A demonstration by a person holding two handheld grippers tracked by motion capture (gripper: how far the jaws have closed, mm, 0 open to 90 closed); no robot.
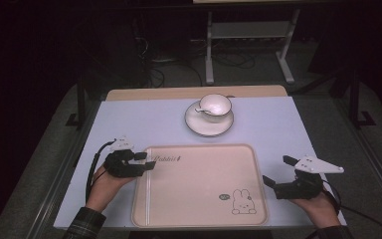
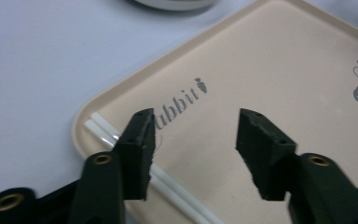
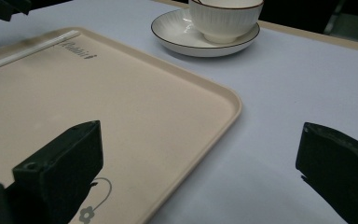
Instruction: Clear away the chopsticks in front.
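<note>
While my left gripper (image 1: 149, 160) hovers over the upper left corner of the beige tray (image 1: 199, 199), its jaws stand apart with nothing between them. Under them, two white chopsticks (image 2: 168, 184) lie side by side along the left rim inside the tray. At the lower right of the high view, my right gripper (image 1: 277, 174) has its jaws wide and empty, just beside the tray's right edge. Higher in the frame, I see a white cup (image 1: 215, 104) on a saucer (image 1: 206, 127).
</note>
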